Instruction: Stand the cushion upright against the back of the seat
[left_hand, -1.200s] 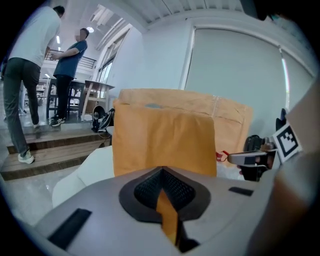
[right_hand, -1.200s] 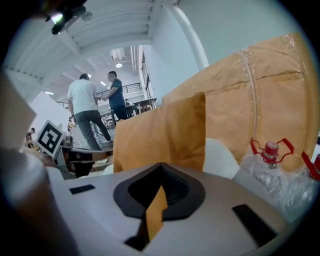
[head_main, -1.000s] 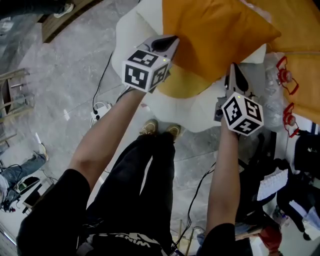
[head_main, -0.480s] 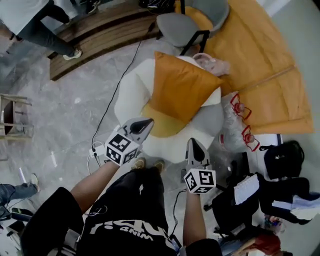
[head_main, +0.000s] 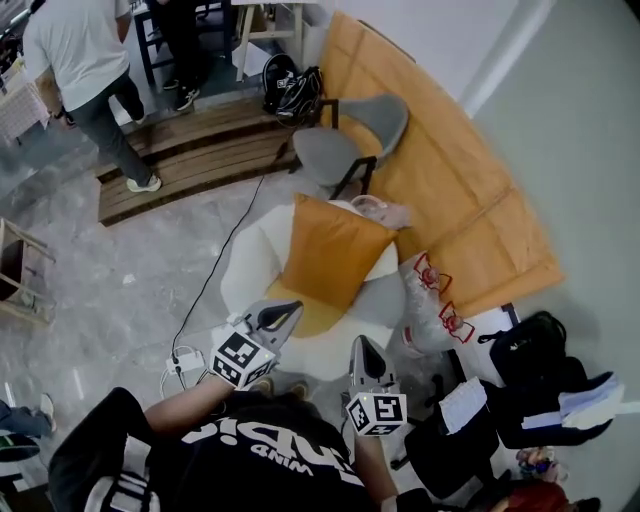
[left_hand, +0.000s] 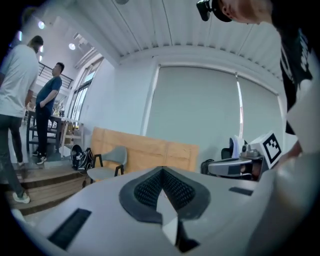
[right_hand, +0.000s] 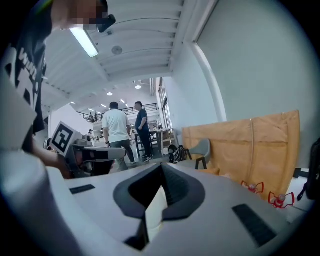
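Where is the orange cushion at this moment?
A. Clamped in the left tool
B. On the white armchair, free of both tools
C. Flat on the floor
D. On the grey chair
B: the orange cushion sits propped on the white armchair, while the left tool and right tool are shut, empty and held short of it.

One orange cushion (head_main: 335, 250), one white seat (head_main: 250, 272), one grey chair (head_main: 345, 148), two hand-held grippers (left (head_main: 289, 309), right (head_main: 360, 343)), two bystanders (head_main: 80, 55) (head_main: 190, 40)
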